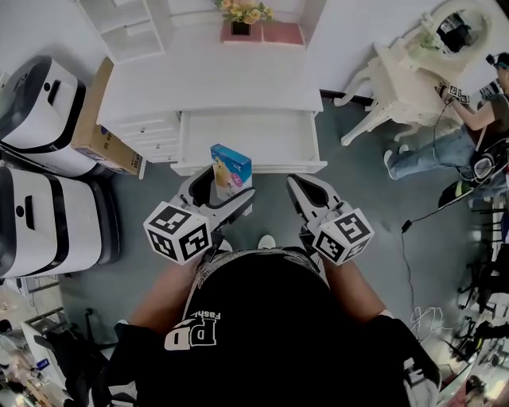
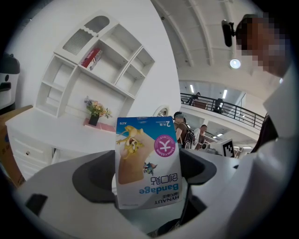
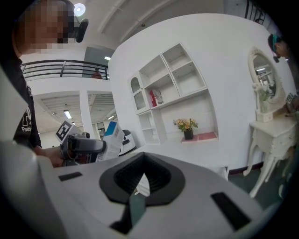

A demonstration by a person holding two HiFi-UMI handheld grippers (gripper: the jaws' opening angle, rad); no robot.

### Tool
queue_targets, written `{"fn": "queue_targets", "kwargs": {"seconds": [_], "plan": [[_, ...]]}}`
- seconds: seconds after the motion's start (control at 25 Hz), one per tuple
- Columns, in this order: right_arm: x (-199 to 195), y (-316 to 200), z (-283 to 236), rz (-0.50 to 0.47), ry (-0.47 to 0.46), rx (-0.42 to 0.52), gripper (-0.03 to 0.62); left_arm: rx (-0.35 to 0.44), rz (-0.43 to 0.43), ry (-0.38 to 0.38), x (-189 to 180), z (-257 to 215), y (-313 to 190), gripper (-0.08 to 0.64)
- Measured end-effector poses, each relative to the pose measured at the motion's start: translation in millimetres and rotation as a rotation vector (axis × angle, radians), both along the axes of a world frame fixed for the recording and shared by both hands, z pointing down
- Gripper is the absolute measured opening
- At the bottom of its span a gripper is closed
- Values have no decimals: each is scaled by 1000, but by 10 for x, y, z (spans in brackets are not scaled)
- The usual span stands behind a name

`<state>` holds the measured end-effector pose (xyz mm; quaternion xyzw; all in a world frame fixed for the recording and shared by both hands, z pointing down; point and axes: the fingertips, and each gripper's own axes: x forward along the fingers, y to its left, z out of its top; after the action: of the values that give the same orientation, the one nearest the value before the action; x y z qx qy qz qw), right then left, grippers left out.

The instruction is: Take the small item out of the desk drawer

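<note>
A small blue-and-white bandage box stands upright between the fingers of my left gripper, which is shut on it, just in front of the open drawer of the white desk. The left gripper view shows the box upside down, held by its lower end in the left gripper. My right gripper hangs beside it on the right, shut with nothing in it. In the right gripper view its tips meet, and the left gripper with the box shows at left.
Two white machines and a cardboard box stand left of the desk. A flower pot sits at the desk's back. A white dressing table, a person and floor cables are at right.
</note>
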<state>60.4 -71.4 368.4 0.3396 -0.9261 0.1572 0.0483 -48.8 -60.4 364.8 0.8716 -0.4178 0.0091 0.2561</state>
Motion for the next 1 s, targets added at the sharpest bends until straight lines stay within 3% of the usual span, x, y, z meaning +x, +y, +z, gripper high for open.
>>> {"fn": "queue_targets", "kwargs": {"seconds": [1.0], "plan": [[12,108,61,26,14,-4,8,-1,34,-4,-9,11,56,423]]}}
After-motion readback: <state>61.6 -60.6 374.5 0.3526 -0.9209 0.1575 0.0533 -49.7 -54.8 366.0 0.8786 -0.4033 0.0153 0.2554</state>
